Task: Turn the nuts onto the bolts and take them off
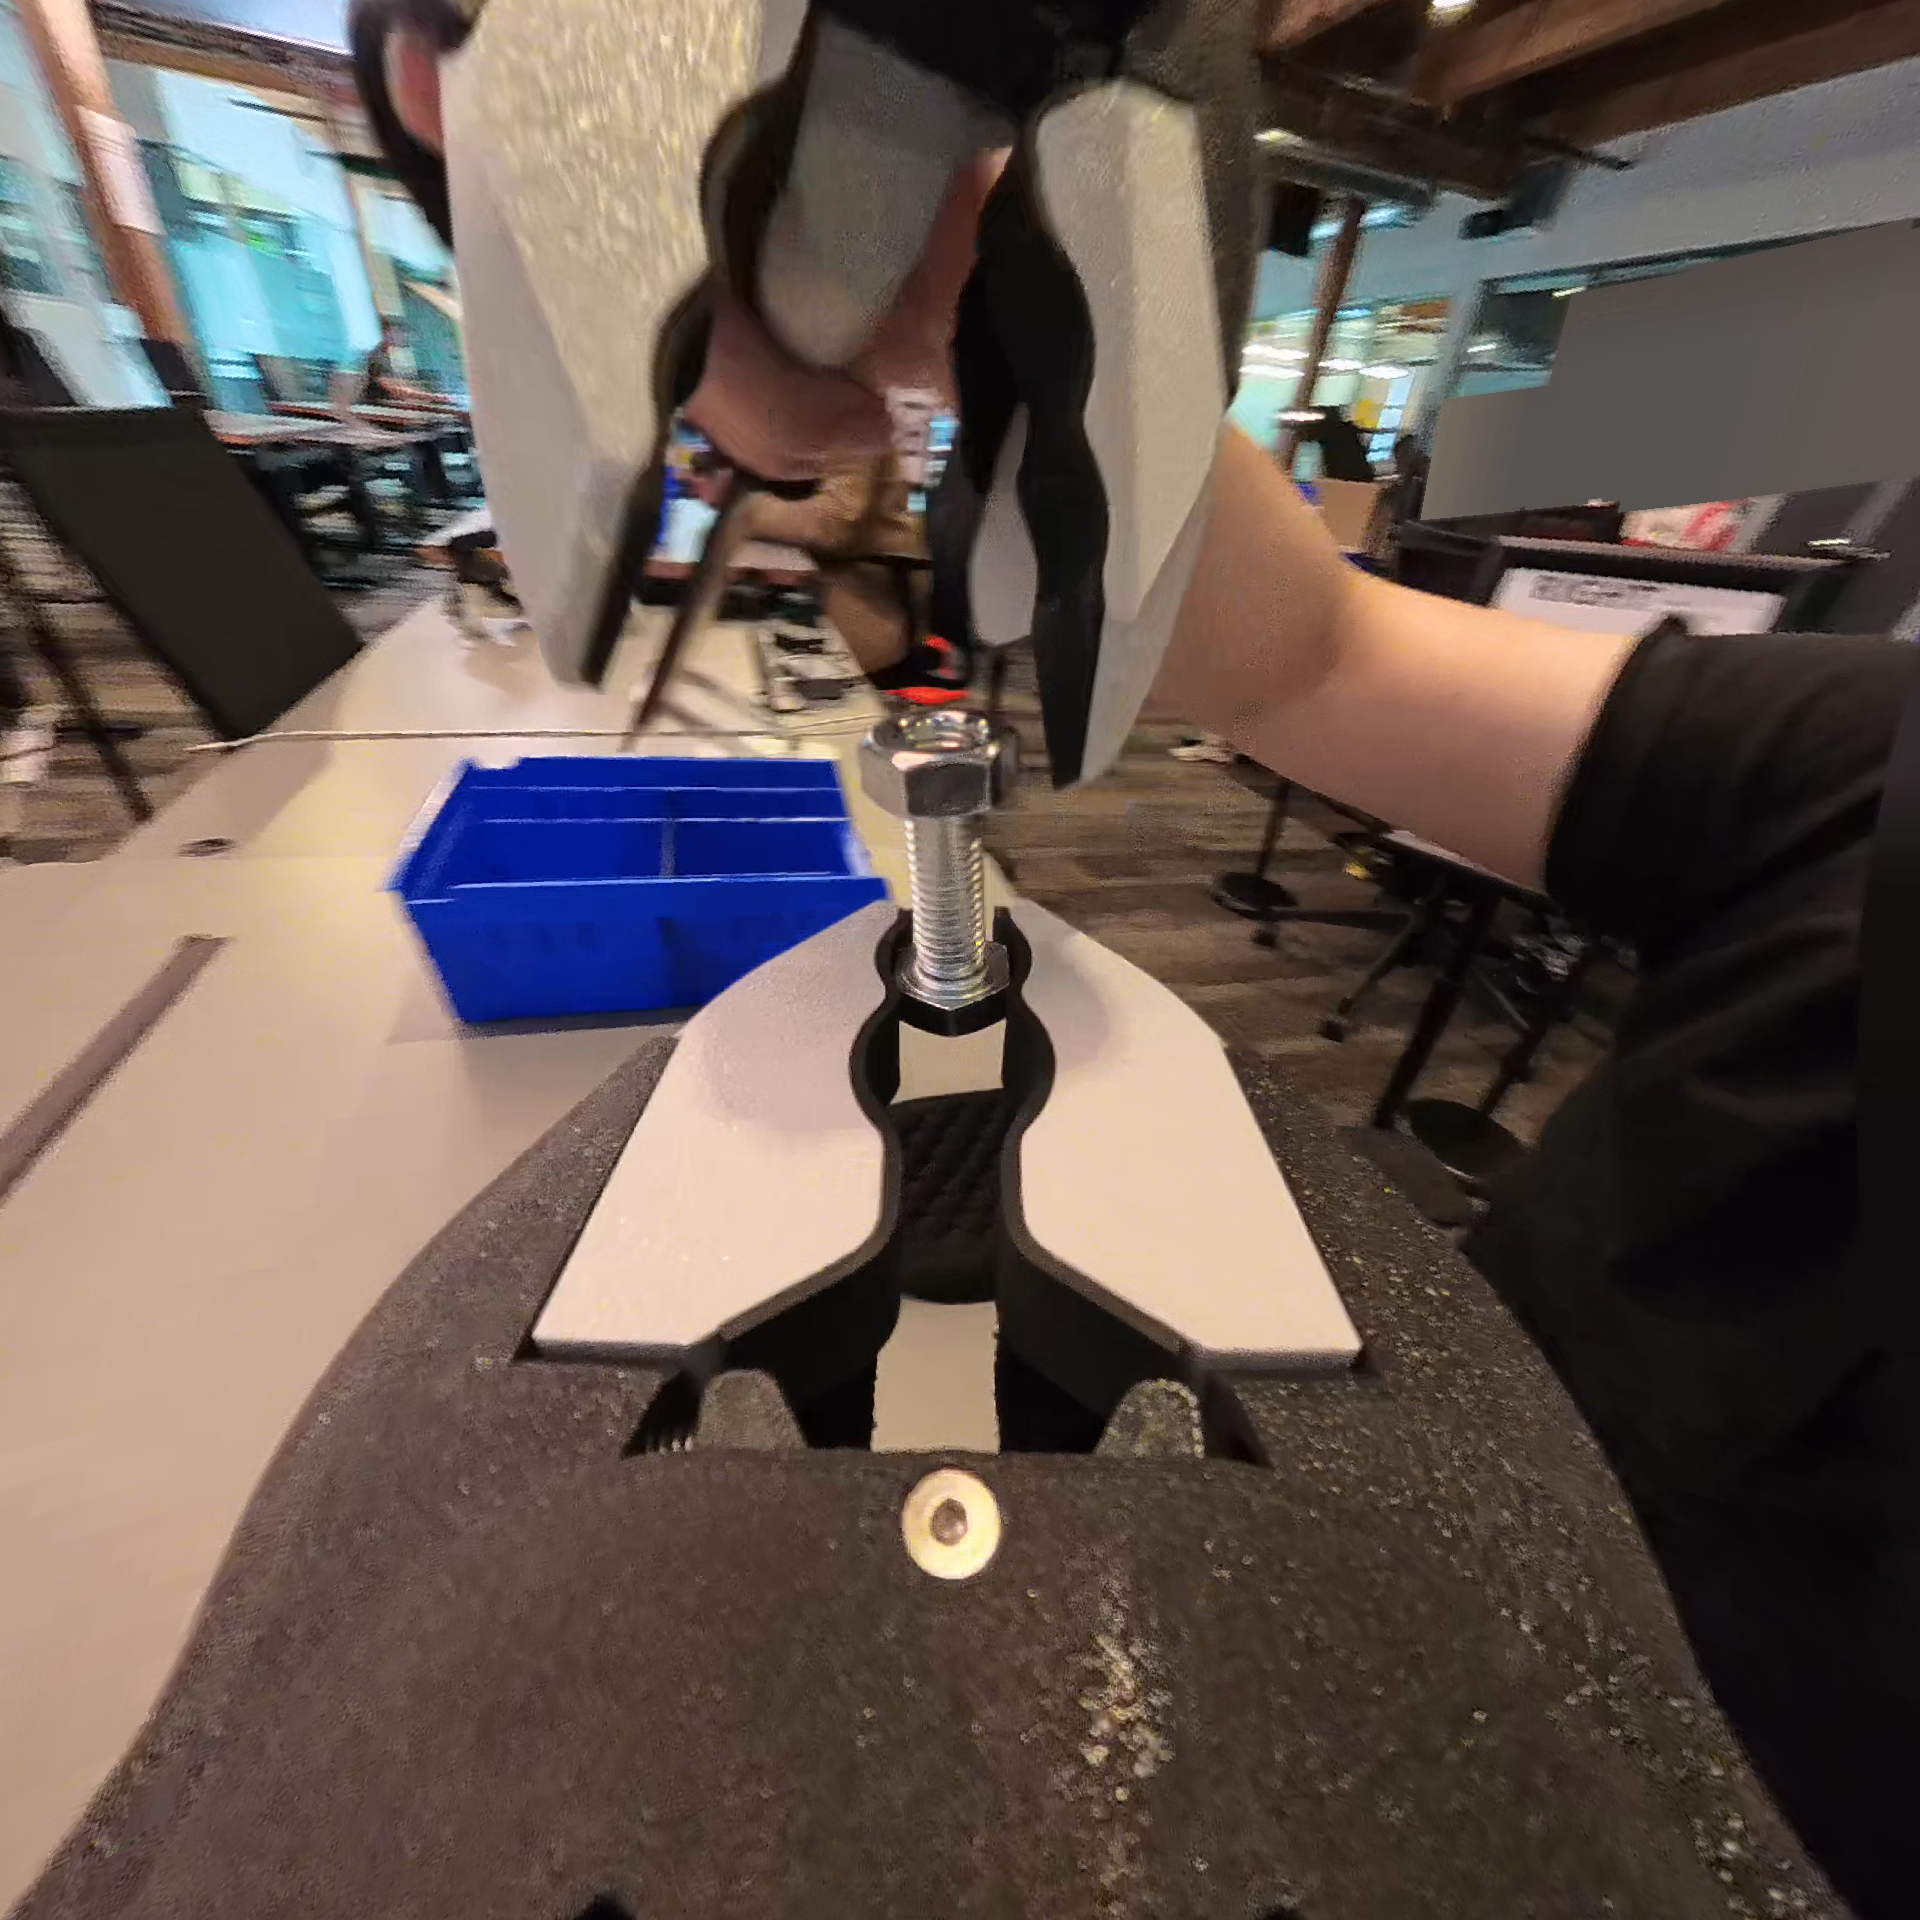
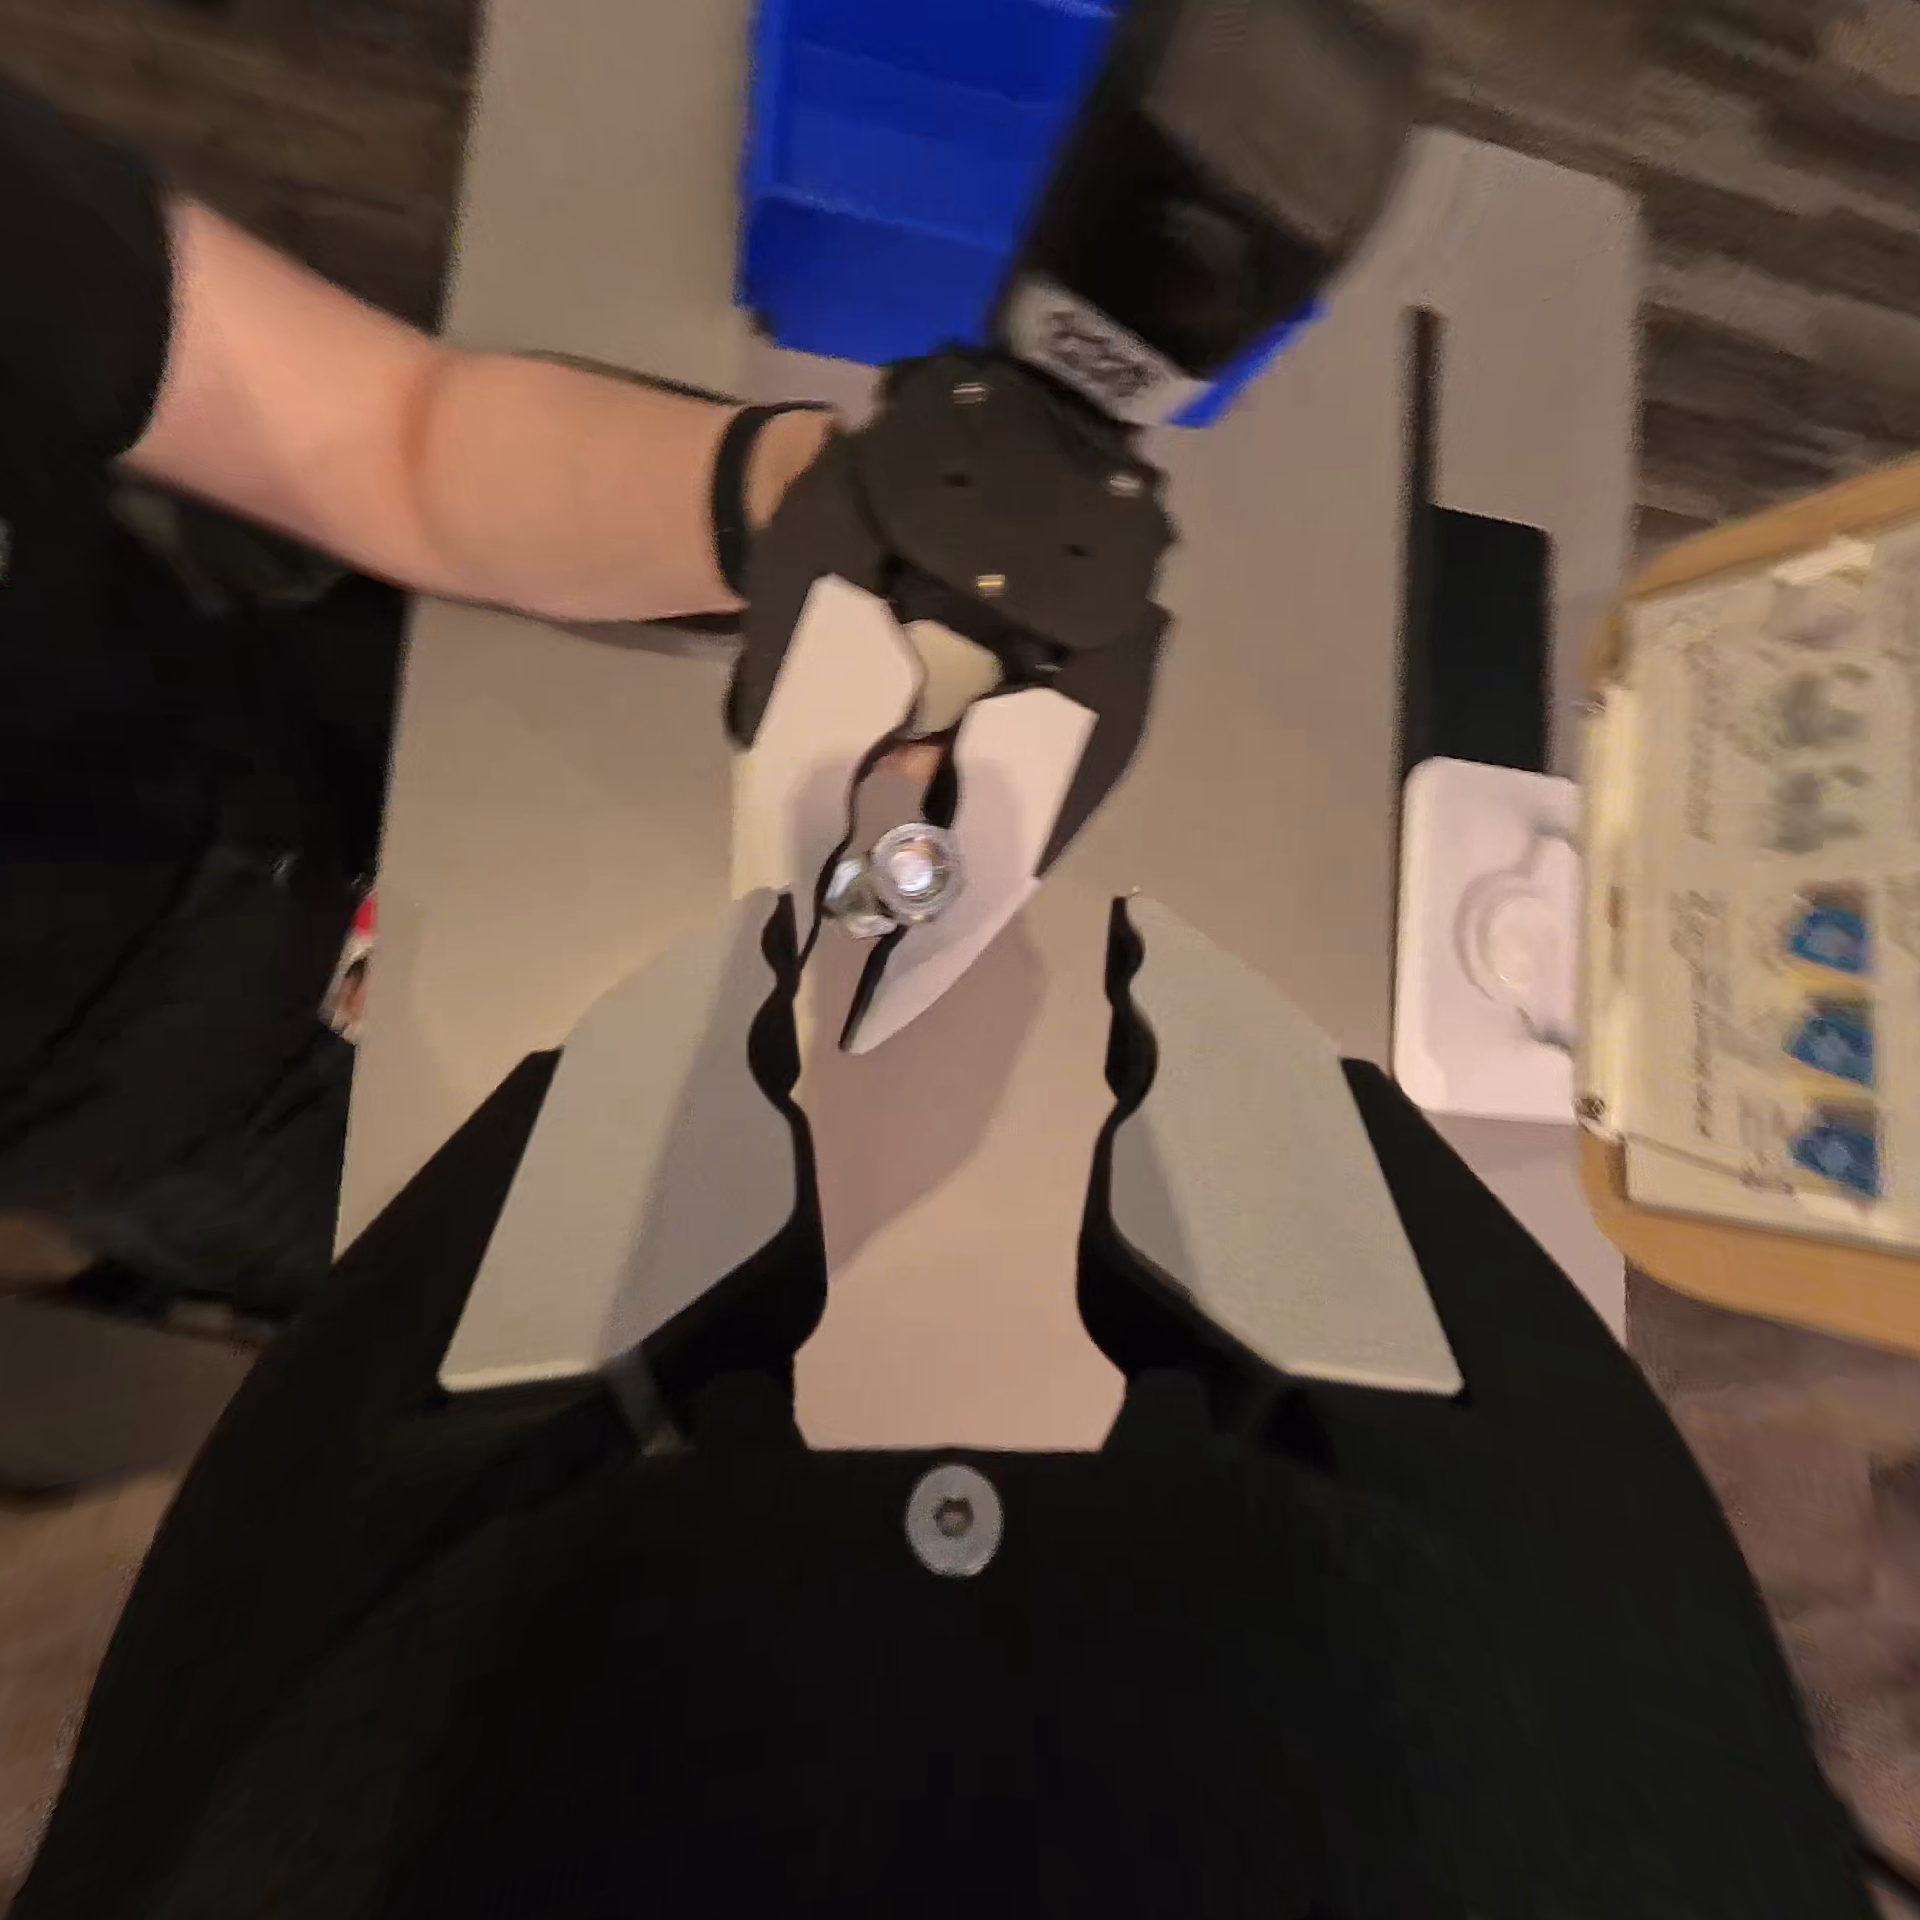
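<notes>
The left gripper (image 1: 948, 997) pinches the shiny silver bolt (image 1: 943, 904) upright, silver hexagonal nut (image 1: 928, 767) on top. At 12 o'clock, the right gripper (image 2: 951, 914) hangs wide open, holding nothing.

We look across a pale grey table (image 1: 260, 1143) with a dark slot (image 1: 104, 1029) at nine o'clock. Past its far edge lies dark wood-plank floor (image 1: 1143, 862). At ten o'clock, desks (image 1: 343, 426) and teal-lit glass walls (image 1: 239, 208) blur together behind a reddish column (image 1: 125, 229). Dark timber beams (image 1: 1558, 62) run overhead at one o'clock. At two o'clock, a grey wall panel (image 1: 1714, 384) stands above a dark counter (image 1: 1621, 571); black stands (image 1: 1444, 1049) rest on the floor at three o'clock.
</notes>
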### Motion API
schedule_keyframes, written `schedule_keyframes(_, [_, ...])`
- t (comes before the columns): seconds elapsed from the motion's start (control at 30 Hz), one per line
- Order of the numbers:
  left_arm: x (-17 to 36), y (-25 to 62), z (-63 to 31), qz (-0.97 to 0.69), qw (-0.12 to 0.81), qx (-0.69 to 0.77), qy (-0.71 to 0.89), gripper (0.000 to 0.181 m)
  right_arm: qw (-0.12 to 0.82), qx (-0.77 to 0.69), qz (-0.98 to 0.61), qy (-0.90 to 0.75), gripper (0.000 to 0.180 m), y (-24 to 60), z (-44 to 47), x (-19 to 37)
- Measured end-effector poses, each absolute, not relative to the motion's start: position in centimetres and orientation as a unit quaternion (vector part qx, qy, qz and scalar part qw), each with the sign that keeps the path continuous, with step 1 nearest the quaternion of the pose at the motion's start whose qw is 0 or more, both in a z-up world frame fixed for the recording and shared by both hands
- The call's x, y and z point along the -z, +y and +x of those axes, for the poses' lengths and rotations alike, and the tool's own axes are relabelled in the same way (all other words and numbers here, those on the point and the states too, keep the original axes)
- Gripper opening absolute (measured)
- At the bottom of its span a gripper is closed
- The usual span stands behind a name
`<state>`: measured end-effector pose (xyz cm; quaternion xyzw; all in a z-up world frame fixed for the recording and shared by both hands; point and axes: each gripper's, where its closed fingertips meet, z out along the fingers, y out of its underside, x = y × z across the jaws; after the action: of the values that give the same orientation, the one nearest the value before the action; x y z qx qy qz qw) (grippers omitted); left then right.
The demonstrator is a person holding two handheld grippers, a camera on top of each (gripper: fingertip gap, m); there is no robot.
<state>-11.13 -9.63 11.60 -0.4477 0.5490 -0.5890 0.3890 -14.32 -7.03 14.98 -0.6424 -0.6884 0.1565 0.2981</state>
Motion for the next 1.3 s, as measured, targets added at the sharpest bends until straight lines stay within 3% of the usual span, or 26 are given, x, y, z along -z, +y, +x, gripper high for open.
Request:
schedule_keyframes(0.23, [-11.3, -2.5, -10.7, -0.565, 0.540, 0.441, 0.440, 0.014, 0.336, -0.181, -0.803, -0.458, 0.051, -2.9, -14.0, -16.6])
schedule_keyframes(0.47, [-10.4, 0.1, -11.2, -0.614, 0.584, 0.345, 0.403, 0.014, 0.329, -0.109, -0.849, -0.399, 0.039, -1.1, -13.9, -15.1])
schedule_keyframes(0.97, [-10.2, -0.2, -11.1, -0.614, 0.569, 0.359, 0.412, 0.014, 0.286, -0.077, -0.852, -0.431, 0.018, -1.0, -14.3, -13.9])
schedule_keyframes(1.3, [-9.7, -7.0, -10.7, -0.522, 0.436, 0.477, 0.557, 0.015, 0.245, -0.128, -0.666, -0.693, 0.018, -6.0, -14.0, -13.7])
